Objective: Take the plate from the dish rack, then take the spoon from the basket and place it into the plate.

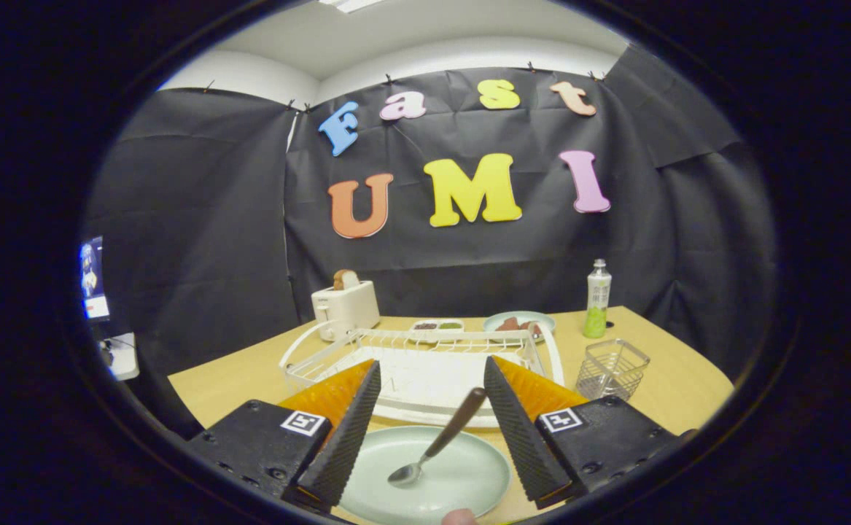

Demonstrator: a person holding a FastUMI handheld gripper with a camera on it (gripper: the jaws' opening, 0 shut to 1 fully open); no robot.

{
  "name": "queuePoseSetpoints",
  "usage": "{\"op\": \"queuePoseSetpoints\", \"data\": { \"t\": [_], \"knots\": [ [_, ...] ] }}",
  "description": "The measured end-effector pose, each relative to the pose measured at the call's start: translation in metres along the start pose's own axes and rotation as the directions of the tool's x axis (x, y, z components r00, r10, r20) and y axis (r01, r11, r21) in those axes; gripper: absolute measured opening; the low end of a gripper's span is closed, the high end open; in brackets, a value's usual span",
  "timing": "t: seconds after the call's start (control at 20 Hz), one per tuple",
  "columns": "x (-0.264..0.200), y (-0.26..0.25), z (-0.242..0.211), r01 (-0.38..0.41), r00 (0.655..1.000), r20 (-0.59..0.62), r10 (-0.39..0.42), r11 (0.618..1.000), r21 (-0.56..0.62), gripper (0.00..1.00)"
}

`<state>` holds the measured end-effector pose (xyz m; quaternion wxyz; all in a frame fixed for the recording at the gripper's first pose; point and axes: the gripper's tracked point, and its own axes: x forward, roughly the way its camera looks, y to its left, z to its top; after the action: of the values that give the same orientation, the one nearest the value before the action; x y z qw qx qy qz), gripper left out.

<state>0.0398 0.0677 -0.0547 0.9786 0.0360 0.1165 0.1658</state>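
metal spoon in plate, btwn wide-apart jaws, untouched

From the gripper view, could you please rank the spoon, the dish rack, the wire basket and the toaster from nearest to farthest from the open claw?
1. Spoon: between the claw's fingers, resting in the plate.
2. Dish rack: just ahead of the fingers.
3. Wire basket: beside the rack's right end.
4. Toaster: beyond the rack's left end, by the wall.
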Motion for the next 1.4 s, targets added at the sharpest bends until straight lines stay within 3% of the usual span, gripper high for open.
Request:
{"op": "queuePoseSetpoints", "data": {
  "t": [0.45, 0.75, 1.0, 1.4],
  "knots": [
    [-0.022, -0.023, 0.032, 0.118, 0.987, 0.119, -0.110, 0.991, -0.066, 1.00],
    [-0.052, -0.031, 0.060, 0.253, 0.948, 0.215, -0.234, 0.965, -0.066, 1.00],
    [-0.077, -0.014, 0.068, 0.285, 0.920, 0.296, -0.257, 0.957, -0.055, 1.00],
    [-0.075, 0.022, 0.053, 0.245, 0.928, 0.300, -0.223, 0.969, -0.040, 1.00]
  ]
}}
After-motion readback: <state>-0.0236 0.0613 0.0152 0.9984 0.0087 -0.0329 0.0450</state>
